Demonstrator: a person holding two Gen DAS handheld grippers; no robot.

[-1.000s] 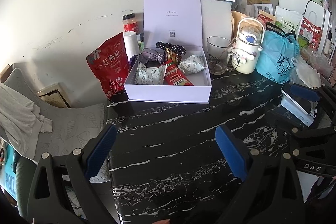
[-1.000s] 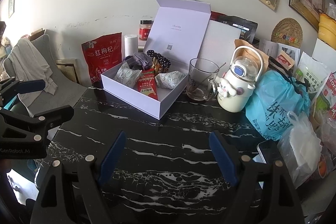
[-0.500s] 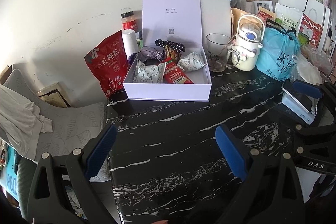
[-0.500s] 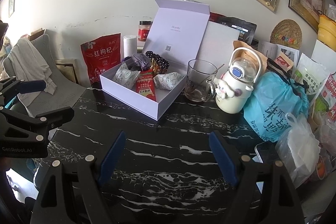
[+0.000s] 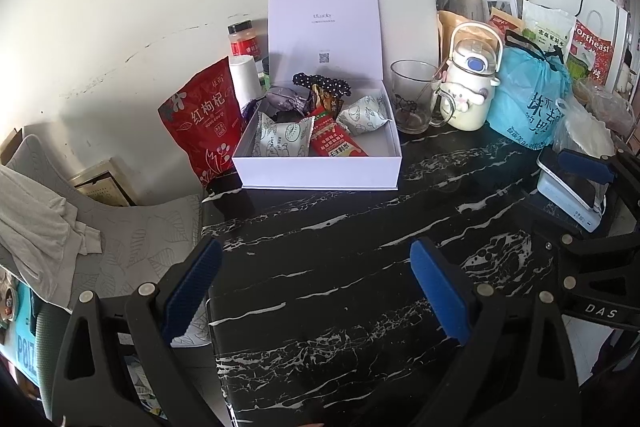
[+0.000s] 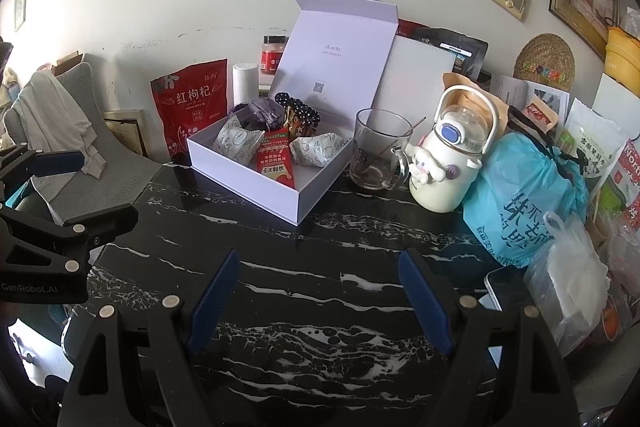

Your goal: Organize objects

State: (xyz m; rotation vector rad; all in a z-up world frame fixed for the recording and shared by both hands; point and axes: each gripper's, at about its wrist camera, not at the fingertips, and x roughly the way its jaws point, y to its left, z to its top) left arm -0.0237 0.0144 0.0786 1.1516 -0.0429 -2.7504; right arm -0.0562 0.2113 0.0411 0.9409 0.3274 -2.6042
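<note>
Left wrist view: two white packets [image 5: 283, 138] in one box [image 5: 320, 173].

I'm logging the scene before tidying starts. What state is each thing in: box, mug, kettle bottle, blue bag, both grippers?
White box: lid open and upright, snack packets inside.
Glass mug: upright, nearly empty, spoon inside.
Kettle bottle: upright, lid closed.
Blue bag: tied shut.
Left gripper: open, empty.
Right gripper: open, empty.
</note>
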